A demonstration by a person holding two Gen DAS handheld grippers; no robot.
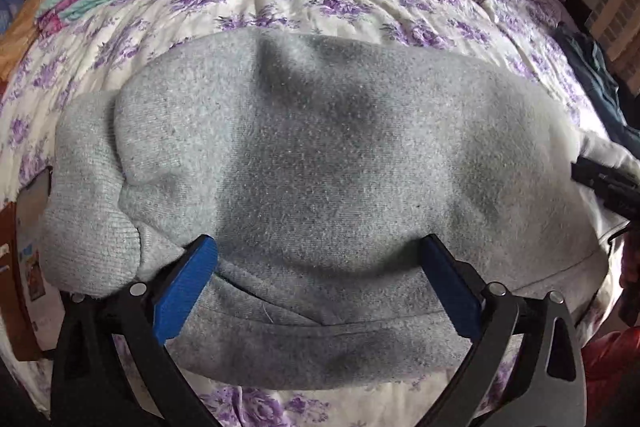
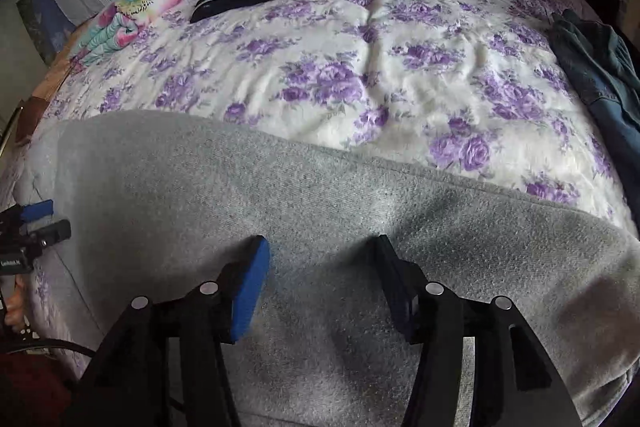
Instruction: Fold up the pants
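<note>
Lying flat near the bed's (image 2: 400, 75) front edge, the grey pants (image 1: 312, 155) are left unheld for folding; both the left gripper (image 1: 320, 259) and right gripper (image 2: 324, 259) are held parted, empty, above the cloth.

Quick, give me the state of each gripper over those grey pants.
Left gripper: open, jaws spread over the grey pants, gripping nothing.
Right gripper: open above the pants, nothing between the pads.

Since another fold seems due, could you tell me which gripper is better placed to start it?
Probably the left gripper: its open blue pads straddle the near edge of the grey knitted pants. The right gripper hovers open over flat fabric.
</note>
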